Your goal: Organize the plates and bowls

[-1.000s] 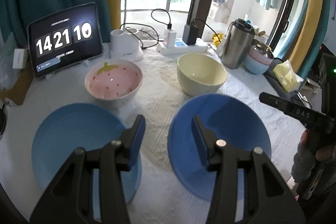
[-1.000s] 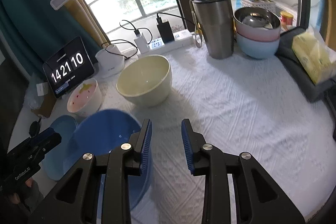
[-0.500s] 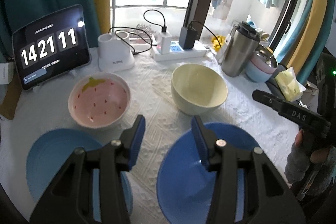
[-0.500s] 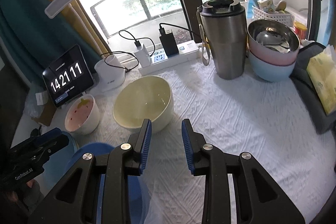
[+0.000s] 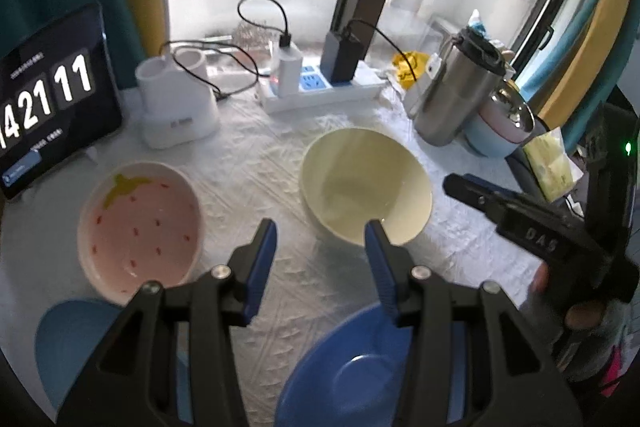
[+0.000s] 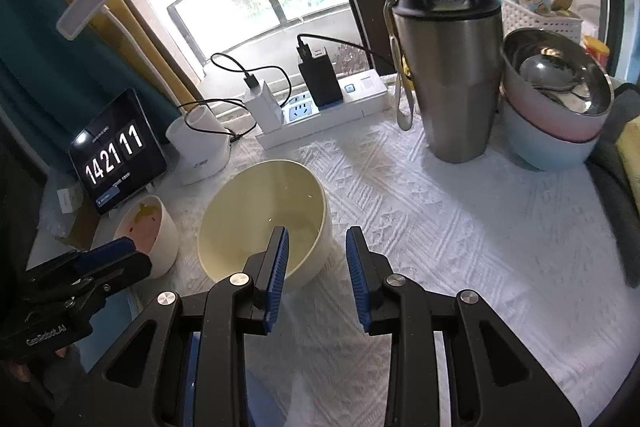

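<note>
Left gripper partly open, empty, above the table just in front of the cream bowl; right gripper narrower, empty, over its near rim. Pink bowl left of the cream bowl, 2 blue plates nearer. Both grippers closer to the cream bowl than 1 second ago
</note>
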